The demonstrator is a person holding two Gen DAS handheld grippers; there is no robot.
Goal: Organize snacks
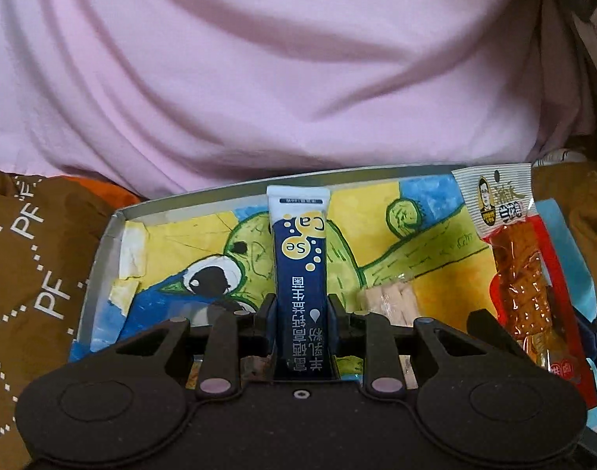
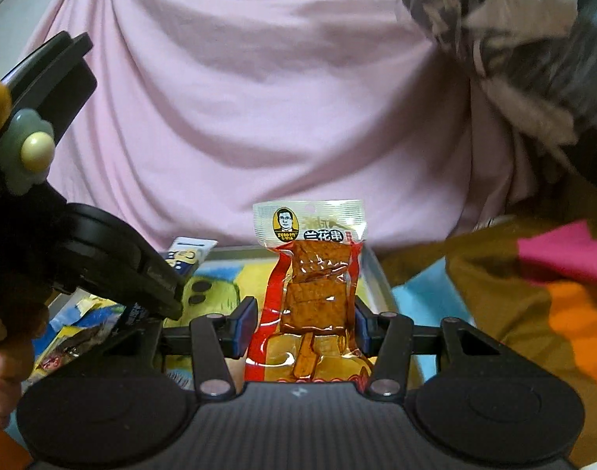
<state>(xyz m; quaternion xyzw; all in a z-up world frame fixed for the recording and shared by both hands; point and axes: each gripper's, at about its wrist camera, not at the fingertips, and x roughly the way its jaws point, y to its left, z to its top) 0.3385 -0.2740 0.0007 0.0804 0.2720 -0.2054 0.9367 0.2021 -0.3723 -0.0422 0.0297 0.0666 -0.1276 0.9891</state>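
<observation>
Red snack pack (image 1: 533,274) btm hidden behind hand-held gripper (image 1: 301,309)

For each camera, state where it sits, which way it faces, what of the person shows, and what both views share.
Left wrist: on the left tool, facing the person's pink shirt over the painted tray; it grips a blue sachet.
Right wrist: on the right tool, facing the same shirt; it grips a tofu snack packet; a hand shows at left.
Shared: shirt, tray, both snacks.

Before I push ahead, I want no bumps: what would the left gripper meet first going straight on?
Probably the pink cloth beyond the tray's far rim; the left gripper, shut on the blue stick sachet, points that way, though depth is unclear.
</observation>
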